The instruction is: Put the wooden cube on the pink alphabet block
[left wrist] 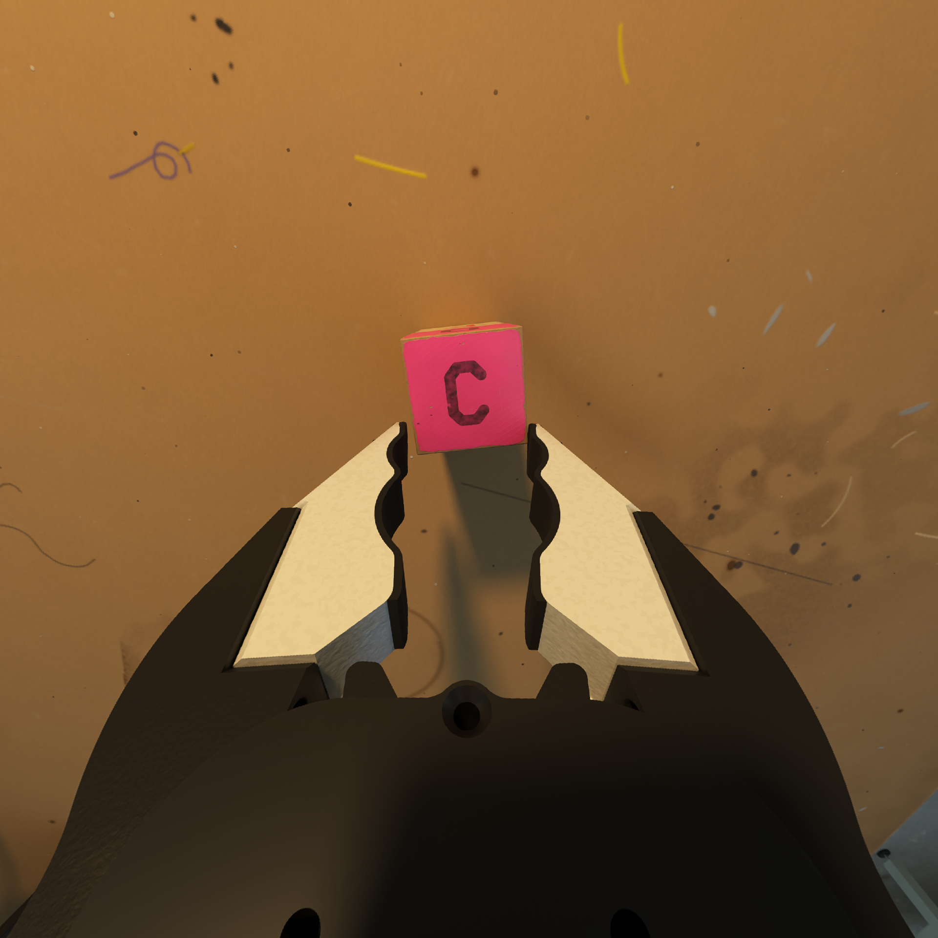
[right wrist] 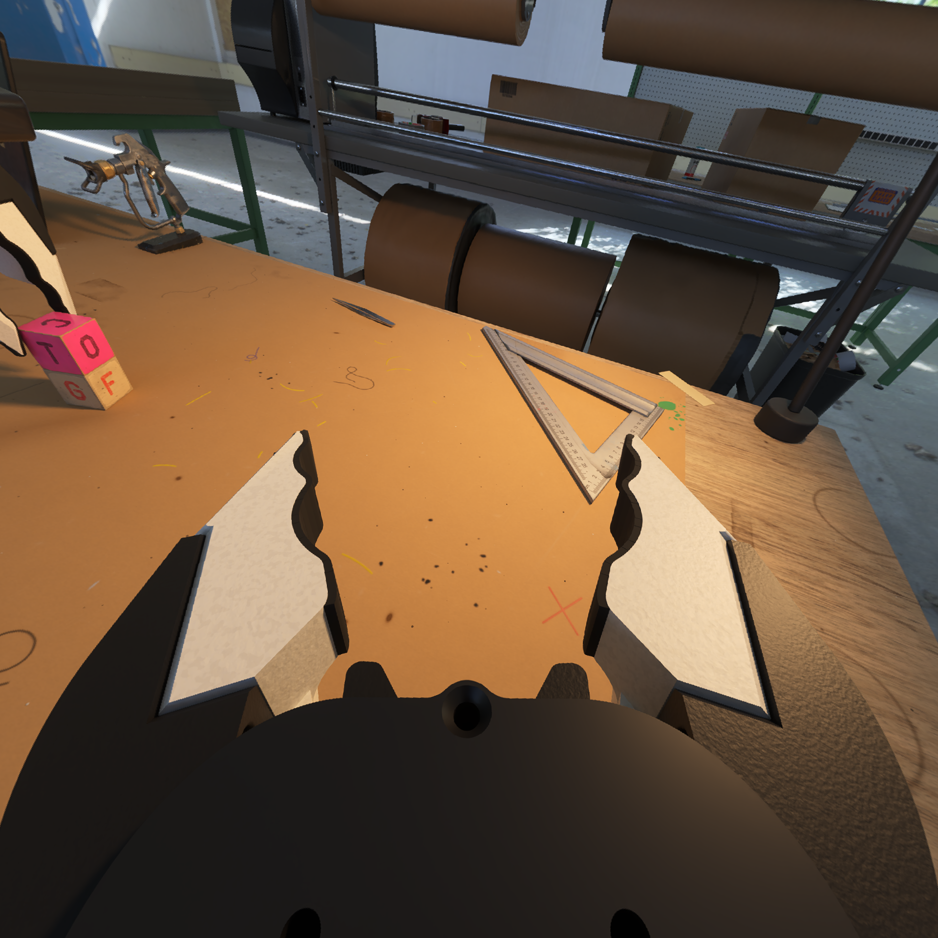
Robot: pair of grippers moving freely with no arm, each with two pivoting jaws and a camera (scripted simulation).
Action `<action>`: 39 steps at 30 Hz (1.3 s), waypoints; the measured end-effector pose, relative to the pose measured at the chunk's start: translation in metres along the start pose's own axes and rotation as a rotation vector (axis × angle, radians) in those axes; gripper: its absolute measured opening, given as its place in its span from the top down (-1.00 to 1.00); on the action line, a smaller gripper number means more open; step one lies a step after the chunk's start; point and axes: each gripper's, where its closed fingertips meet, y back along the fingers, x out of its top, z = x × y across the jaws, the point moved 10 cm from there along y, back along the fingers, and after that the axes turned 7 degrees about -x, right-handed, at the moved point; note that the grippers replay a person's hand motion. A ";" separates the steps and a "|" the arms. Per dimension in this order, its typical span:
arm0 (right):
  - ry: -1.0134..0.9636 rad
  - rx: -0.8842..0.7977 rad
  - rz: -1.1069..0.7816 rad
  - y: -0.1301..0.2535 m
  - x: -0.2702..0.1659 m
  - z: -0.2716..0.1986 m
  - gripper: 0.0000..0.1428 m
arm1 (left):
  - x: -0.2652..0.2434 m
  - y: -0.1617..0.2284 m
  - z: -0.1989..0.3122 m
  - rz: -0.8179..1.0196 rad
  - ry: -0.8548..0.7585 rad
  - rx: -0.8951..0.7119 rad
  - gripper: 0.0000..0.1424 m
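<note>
The pink alphabet block [left wrist: 464, 388] stands on the orange mat, seen from above in the left wrist view. In the right wrist view the pink block [right wrist: 66, 340] rests on top of the wooden cube [right wrist: 89, 388] at the far left. My left gripper [left wrist: 467, 426] hangs over the stack, its tips flanking the pink block's top with a thin gap on each side. Its fingers [right wrist: 30, 254] also show in the right wrist view, by the pink block. The wooden cube is hidden under the pink block in the left wrist view. My right gripper [right wrist: 467, 436] is open and empty, above the mat, far right of the stack.
A metal set square [right wrist: 568, 406] lies ahead of the right gripper. A thin metal tool [right wrist: 363, 312] lies mid-mat and a spray gun on a stand [right wrist: 137, 177] is at the back left. Brown rolls [right wrist: 533, 284] and a pole base [right wrist: 784, 419] line the table's far edge.
</note>
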 end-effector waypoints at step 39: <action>0.005 0.059 0.029 -0.005 0.005 -0.015 -0.66 | -0.129 -0.029 0.134 0.261 0.450 0.293 0.07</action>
